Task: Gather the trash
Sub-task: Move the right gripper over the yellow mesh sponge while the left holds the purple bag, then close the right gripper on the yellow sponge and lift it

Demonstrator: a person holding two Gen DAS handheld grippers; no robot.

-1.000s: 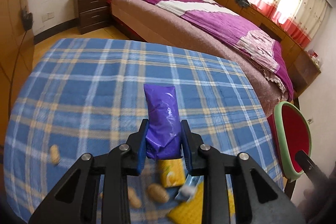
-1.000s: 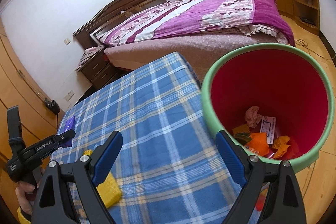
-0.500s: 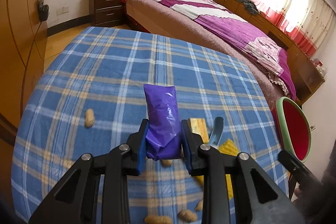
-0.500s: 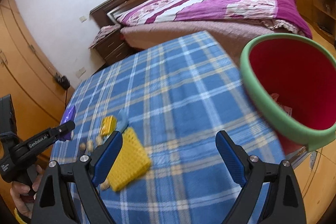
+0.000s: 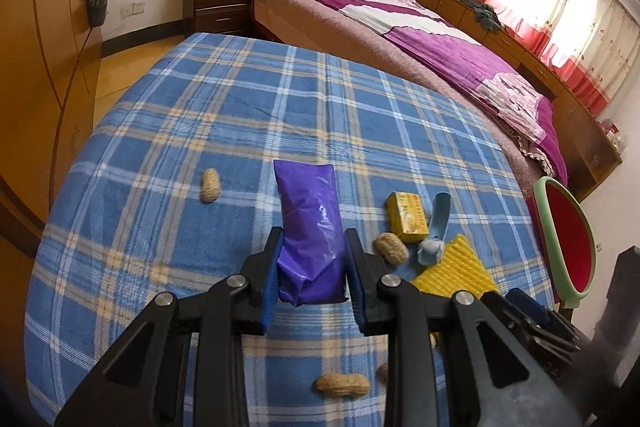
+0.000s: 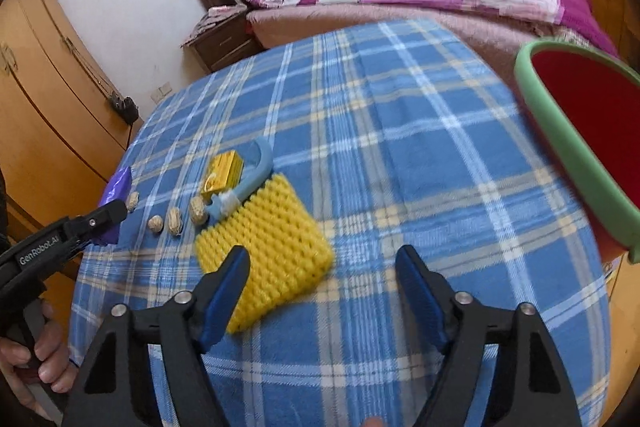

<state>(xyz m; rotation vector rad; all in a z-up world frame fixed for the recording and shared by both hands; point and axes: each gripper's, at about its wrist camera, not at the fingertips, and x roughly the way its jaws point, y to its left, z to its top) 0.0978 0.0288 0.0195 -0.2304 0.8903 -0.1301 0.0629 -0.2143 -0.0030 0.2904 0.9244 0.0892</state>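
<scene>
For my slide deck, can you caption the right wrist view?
Right tool, closing, empty, over a yellow sponge near the red bin.

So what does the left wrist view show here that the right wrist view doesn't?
Only the left wrist view shows the shut left gripper pinching the purple plastic packet between its fingers. Only the right wrist view shows the right gripper, closing with nothing between its fingers, and a hand. Both show the yellow knobbly sponge, blue brush, peanuts and red green-rimmed bin.
</scene>
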